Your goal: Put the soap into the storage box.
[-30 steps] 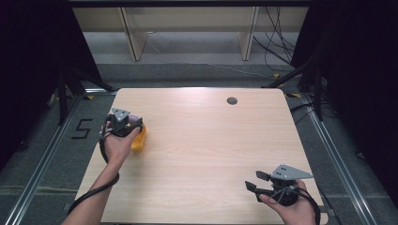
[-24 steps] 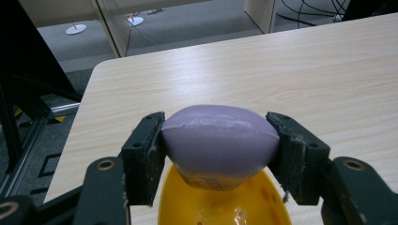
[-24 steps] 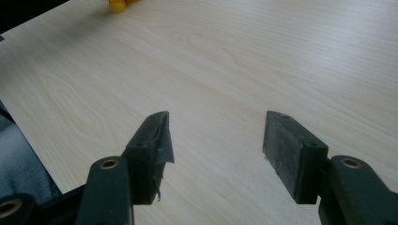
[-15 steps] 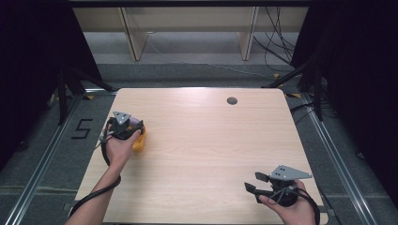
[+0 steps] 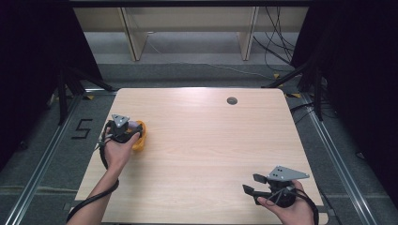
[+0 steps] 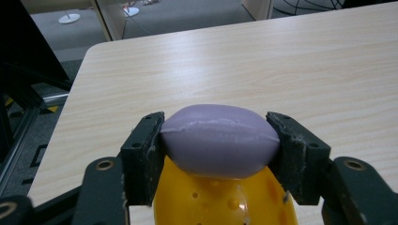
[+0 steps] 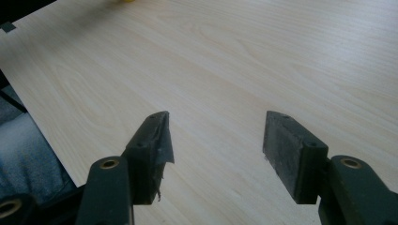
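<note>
1. Left gripper (image 6: 216, 145): jaws clamped on a purple soap (image 6: 218, 139), one pad pressed flat against each end; a pale seam runs across the soap's top.
2. Having just eased apart a touch, with the soap between them and the pads on it.
3. Directly under the soap: a yellow dish (image 6: 225, 199) with small holes, touching the soap's underside as far as can be told.
4. From above: left gripper (image 5: 123, 130) near the table's left edge, about mid-depth; yellow dish (image 5: 139, 136) poking out at its right side, a sliver of purple soap (image 5: 133, 125) above it.
5. Right gripper (image 7: 216, 154): jaws standing partly apart, nothing between them, bare wood below.
6. From above: right gripper (image 5: 254, 186) at the near right corner, jaws pointing left, well apart from the soap.
7. Table (image 5: 211, 140): light wood; a small dark round grommet (image 5: 232, 100) near the far edge, well apart from both grippers.
8. Between the two grippers: open tabletop, nothing in the way.
9. Beyond the table: grey floor, pale shelf legs (image 5: 132, 40), cables (image 5: 274, 44) at the far right; a "5" (image 5: 81, 128) marked on the floor at left.
</note>
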### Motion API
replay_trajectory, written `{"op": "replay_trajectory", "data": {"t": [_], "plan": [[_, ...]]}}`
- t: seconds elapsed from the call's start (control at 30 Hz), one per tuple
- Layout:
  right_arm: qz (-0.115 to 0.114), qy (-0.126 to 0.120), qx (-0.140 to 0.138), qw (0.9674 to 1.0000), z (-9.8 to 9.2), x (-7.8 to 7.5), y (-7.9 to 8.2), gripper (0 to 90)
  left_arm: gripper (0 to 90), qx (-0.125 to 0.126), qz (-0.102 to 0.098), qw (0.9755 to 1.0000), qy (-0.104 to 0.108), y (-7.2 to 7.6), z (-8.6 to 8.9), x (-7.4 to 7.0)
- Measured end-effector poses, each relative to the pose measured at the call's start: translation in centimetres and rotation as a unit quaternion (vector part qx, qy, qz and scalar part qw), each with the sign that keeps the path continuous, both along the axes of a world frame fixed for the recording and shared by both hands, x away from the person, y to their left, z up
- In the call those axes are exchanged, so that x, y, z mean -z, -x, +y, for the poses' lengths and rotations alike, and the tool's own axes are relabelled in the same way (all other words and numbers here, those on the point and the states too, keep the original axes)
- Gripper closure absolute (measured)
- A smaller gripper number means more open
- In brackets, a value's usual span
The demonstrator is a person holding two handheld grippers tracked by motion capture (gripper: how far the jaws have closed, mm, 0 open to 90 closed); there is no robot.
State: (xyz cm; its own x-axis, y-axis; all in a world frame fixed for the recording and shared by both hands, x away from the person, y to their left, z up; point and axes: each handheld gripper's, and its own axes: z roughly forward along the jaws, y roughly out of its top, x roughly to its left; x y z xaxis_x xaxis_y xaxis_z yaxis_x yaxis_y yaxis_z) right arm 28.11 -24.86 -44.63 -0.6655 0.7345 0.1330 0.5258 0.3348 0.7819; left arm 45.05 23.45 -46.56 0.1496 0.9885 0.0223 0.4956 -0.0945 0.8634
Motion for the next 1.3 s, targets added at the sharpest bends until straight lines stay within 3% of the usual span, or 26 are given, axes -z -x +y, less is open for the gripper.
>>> {"op": "replay_trajectory", "data": {"t": [0.03,0.07,0.1,0.47,0.5,0.53,0.63,0.67,0.73,0.83,0.93,1.1,1.27,1.3], "plan": [[0.002,-0.001,-0.001,1.0000,0.0,0.0,0.0,42.1,39.1,0.001,0.005,1.0000,-0.002,0.1,0.0,-0.1],[0.020,-0.012,0.003,0.9997,0.2,0.0,0.2,42.1,39.1,0.003,0.012,0.9999,-0.002,0.1,0.0,-0.1],[0.010,-0.011,0.004,0.9999,0.2,0.0,0.1,42.1,39.1,0.005,0.016,0.9999,-0.003,0.1,0.0,-0.2],[0.010,-0.008,-0.004,0.9999,0.3,0.0,0.1,42.1,38.8,0.010,0.070,0.9970,-0.032,0.2,-0.1,-0.2],[0.022,-0.012,-0.001,0.9997,0.4,-0.1,0.2,42.1,38.8,0.012,0.082,0.9959,-0.037,0.2,-0.2,0.1],[0.005,-0.003,-0.007,1.0000,0.3,-0.1,0.0,42.1,38.8,0.015,0.088,0.9952,-0.041,0.2,-0.2,0.2],[0.004,0.001,-0.004,1.0000,0.3,-0.1,0.1,42.0,38.8,0.016,0.086,0.9951,-0.046,0.2,-0.3,0.6],[0.016,-0.011,-0.001,0.9998,0.5,-0.1,0.2,42.0,38.7,0.017,0.088,0.9946,-0.051,0.2,-0.3,0.5],[0.003,-0.002,-0.005,1.0000,0.4,0.0,0.1,42.0,38.7,0.019,0.089,0.9947,-0.048,0.2,-0.4,0.4],[0.006,-0.003,-0.008,0.9999,0.5,0.0,0.1,41.9,38.7,0.027,0.097,0.9933,-0.057,0.4,-0.4,0.2],[0.005,-0.003,-0.008,0.9999,0.5,0.0,0.1,41.9,38.2,0.033,0.093,0.9934,-0.059,0.6,-0.6,-0.2],[0.005,0.002,-0.010,0.9999,0.5,-0.1,0.1,41.9,38.1,0.033,0.076,0.9955,-0.047,0.7,-0.6,-1.2],[0.008,-0.006,-0.010,0.9999,0.5,0.0,0.1,41.9,39.3,0.034,0.074,0.9959,-0.038,0.9,0.1,-1.7],[0.025,-0.014,-0.001,0.9996,0.6,-0.1,0.4,41.9,39.4,0.033,0.071,0.9965,-0.029,1.2,0.3,-1.8]]}}
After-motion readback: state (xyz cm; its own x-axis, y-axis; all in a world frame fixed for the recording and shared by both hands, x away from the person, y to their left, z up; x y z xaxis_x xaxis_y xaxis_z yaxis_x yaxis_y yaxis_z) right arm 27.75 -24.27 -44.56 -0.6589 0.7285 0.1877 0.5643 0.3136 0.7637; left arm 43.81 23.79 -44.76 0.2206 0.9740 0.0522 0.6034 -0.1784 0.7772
